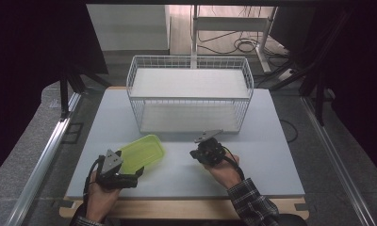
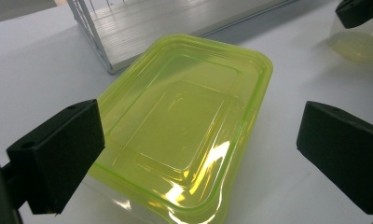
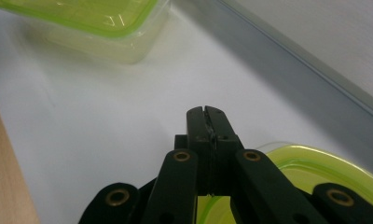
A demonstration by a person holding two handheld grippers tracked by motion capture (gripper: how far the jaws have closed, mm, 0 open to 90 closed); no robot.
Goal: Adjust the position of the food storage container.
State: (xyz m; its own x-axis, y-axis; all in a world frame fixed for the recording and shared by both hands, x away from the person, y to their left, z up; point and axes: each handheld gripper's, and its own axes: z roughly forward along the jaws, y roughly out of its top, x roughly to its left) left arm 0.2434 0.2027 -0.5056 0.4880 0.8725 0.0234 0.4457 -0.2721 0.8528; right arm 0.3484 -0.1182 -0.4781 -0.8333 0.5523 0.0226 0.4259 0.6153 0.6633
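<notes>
1. Black jaws of the left tool [image 2: 198,135] stand wide apart on either side of the green-lidded container [image 2: 184,93], gripping nothing. The container lies flat toward the front-left of the tabletop [image 1: 271,165]. If the jaws close off-centre, they could catch only a rounded corner and spin the container away.

2. The lid looks glossy and the walls thin. A hard squeeze could buckle the sides or pop the lid, while a light one could let the container slide out once it is lifted.

3. The right tool [image 3: 208,112] is fully shut with nothing between its jaws. It sits low over the lid of a second container [image 3: 315,163], near the middle of the tabletop's front half. Pressing down on one edge might tip that container or push it along the smooth surface.

4. The two containers lie near each other. Pushing either one sideways could knock it into the other and spoil both grips.

5. The wire basket [image 1: 189,101] stands at the far edge of the tabletop, close behind the right tool. A container carried too low could strike its front rim or snag on the mesh.
</notes>
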